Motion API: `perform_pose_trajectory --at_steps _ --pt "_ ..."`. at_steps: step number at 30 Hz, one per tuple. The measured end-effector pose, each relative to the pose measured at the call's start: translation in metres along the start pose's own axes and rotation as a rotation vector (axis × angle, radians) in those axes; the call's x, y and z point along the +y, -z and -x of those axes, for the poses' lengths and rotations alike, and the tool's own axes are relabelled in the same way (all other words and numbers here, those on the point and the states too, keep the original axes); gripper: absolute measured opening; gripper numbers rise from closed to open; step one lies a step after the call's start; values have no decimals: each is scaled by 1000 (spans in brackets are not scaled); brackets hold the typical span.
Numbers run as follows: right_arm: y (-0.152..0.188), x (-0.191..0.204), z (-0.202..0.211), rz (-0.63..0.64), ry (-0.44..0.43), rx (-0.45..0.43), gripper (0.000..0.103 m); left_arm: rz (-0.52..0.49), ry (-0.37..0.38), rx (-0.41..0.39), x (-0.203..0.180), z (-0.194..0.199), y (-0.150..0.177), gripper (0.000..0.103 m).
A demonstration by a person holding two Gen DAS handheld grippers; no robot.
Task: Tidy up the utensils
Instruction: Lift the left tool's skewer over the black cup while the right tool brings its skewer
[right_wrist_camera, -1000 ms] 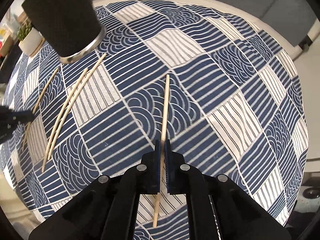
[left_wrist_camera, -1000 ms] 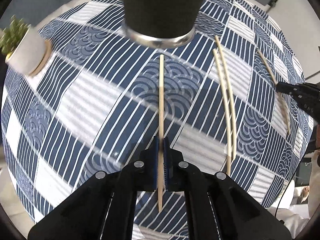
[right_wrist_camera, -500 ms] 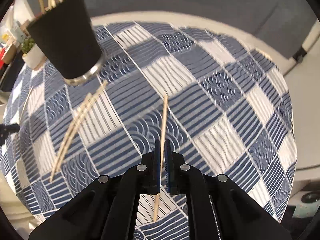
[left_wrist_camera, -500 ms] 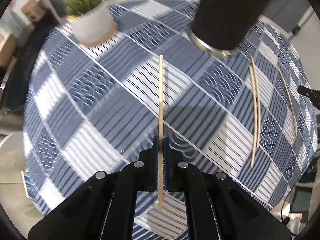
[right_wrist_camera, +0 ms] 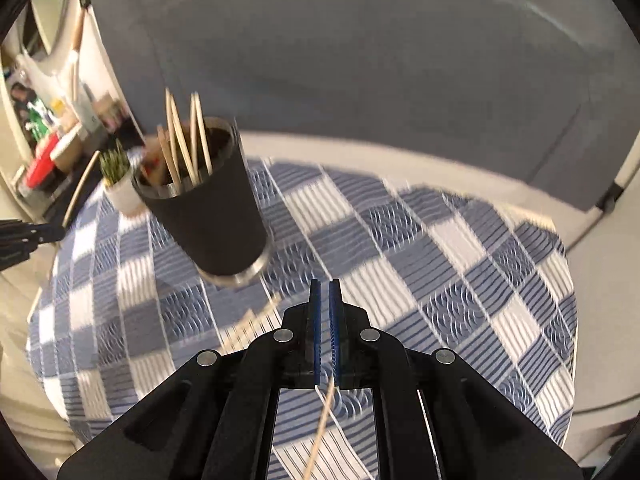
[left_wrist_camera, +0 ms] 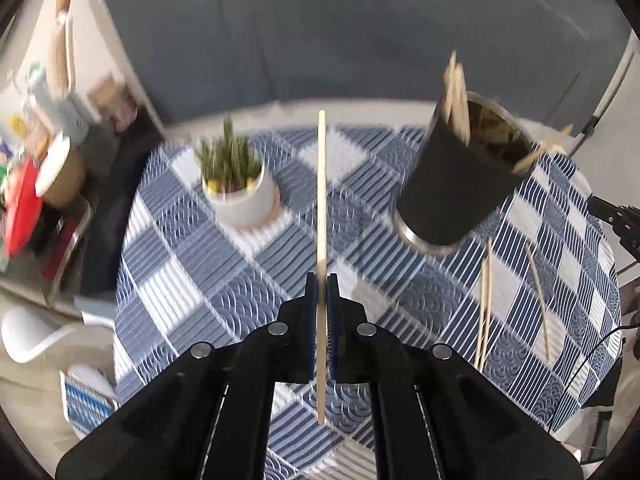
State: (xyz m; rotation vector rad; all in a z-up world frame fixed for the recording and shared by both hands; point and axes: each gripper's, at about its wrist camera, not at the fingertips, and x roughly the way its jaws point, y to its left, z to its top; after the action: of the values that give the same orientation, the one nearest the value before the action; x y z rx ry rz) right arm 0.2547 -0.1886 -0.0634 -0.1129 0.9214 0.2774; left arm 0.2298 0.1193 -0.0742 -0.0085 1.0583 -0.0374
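My left gripper (left_wrist_camera: 321,284) is shut on a wooden chopstick (left_wrist_camera: 321,200) held well above the table, its tip pointing away. A black cup (left_wrist_camera: 460,188) with a steel base holds several chopsticks to its right. Three loose chopsticks (left_wrist_camera: 485,304) lie on the cloth right of the cup. My right gripper (right_wrist_camera: 325,292) is shut on another chopstick, whose tail (right_wrist_camera: 320,432) hangs below the jaws. The cup (right_wrist_camera: 204,216) stands to its front left. The left gripper (right_wrist_camera: 24,236) and its chopstick show at the left edge.
A round table with a blue and white patterned cloth (left_wrist_camera: 248,280). A small plant in a white pot (left_wrist_camera: 236,188) stands left of the cup. Cluttered shelves (left_wrist_camera: 36,168) are at far left, a grey sofa (right_wrist_camera: 360,60) behind the table.
Both grippers have lifted and tilted up with their chopsticks; the table has dropped away, and the cup's open top and the sofa have come into view.
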Motion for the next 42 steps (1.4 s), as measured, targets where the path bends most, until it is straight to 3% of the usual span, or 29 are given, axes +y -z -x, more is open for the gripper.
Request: perform_pose_trajectory --at_steps 6,13,18,24,27,35,42 --pt "-48 6 20 8 -48 -129 4 -31 38 -88 -14 19 -46 5" --pt "-71 4 8 -4 -69 -104 5 -36 88 -152 -33 31 -80 5" --pt "-49 -8 -14 -9 -63 -4 6 -51 91 -180 -45 30 -86 5" --pt "9 -29 -77 -72 -18 286 18 -37 135 -170 -48 20 -86 5" --pt "41 -37 -102 -106 10 386 20 -42 144 -169 -51 15 -87 5" --pt "72 -41 -120 -184 -49 467 20 -45 166 -183 -55 20 -88 5" --pt "76 -20 -124 -72 29 480 15 -3 186 -216 -55 30 -88 5"
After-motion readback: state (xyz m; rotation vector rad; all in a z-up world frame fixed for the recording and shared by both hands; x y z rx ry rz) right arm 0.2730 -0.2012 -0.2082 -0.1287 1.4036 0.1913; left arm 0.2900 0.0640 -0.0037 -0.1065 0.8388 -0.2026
